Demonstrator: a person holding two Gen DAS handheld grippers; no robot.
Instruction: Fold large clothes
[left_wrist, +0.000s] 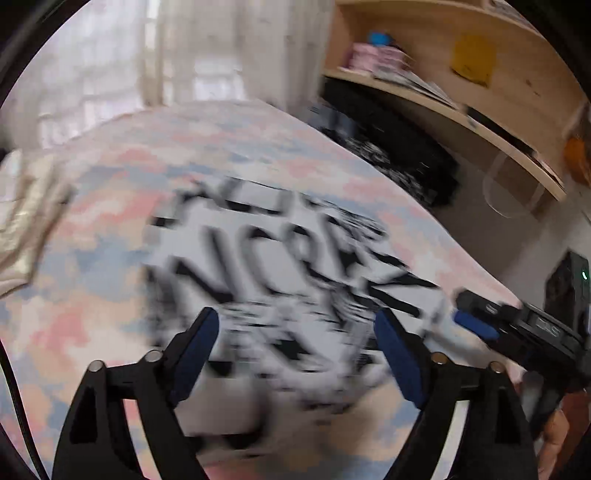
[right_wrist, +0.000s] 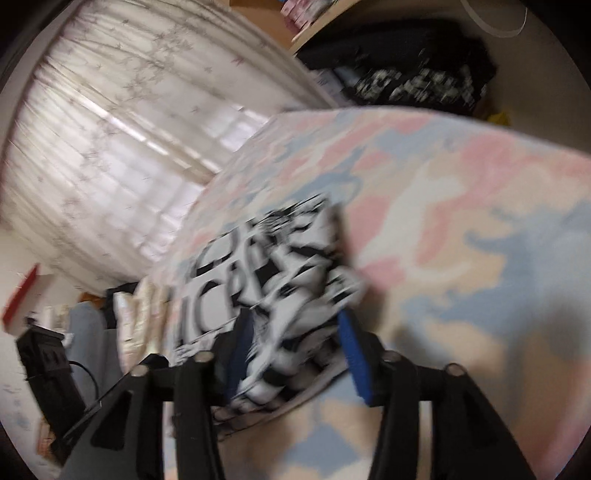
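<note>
My left gripper (left_wrist: 295, 332) gapes wide above the black-and-white printed garment (left_wrist: 280, 258) lying on the pastel bedspread (left_wrist: 110, 229). My right gripper (right_wrist: 295, 332) stands half-open around its bunched edge; blur hides contact and lettering.

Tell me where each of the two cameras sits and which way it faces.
Left wrist: on the left gripper, angled down over the folded black-and-white printed garment on the pastel bedspread; its open blue-padded fingers show, plus the right gripper and part of a hand.
Right wrist: on the right gripper, facing the garment and the curtain; its fingers flank the garment's edge, apparently unclamped.
Shared: the garment, bedspread, curtain, and a black garment pile under the shelf.
</note>
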